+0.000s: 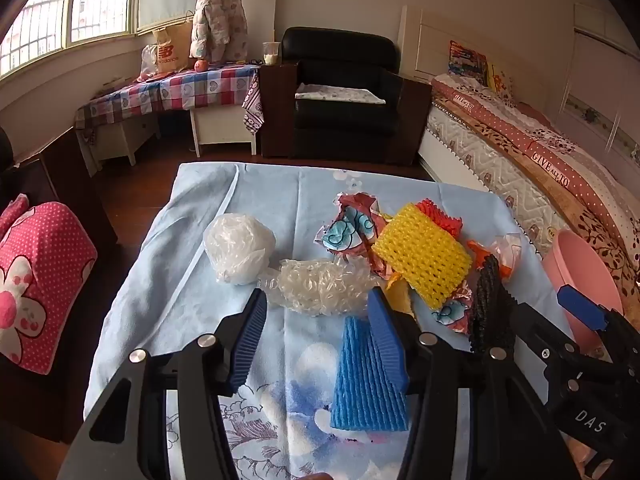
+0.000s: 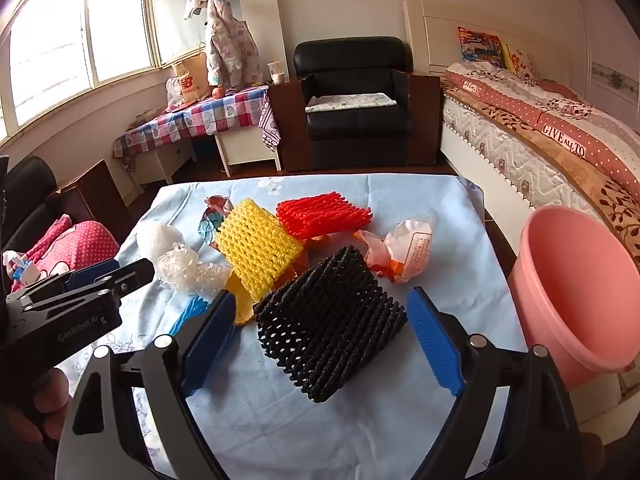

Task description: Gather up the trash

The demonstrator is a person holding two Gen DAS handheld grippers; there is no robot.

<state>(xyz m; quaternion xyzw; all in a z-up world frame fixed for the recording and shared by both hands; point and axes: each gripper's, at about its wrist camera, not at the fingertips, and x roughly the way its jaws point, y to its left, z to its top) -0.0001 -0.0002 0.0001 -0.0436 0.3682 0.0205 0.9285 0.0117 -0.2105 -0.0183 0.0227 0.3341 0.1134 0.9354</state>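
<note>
Ribbed black foam net (image 2: 332, 326) sits between open hand-held gripper (image 2: 320, 344) pads.

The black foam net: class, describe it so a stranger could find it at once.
Start at the table under the light blue cloth, beside the pink bucket. Nearest the bucket, between the right tool's open fingers, lies the black foam net. It is the only black piece; neighbouring nets are yellow, red and blue.

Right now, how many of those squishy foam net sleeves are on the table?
4: black nearest the right claw, yellow mid-table, red behind it, blue by the left claw. More may hide underneath.
</note>
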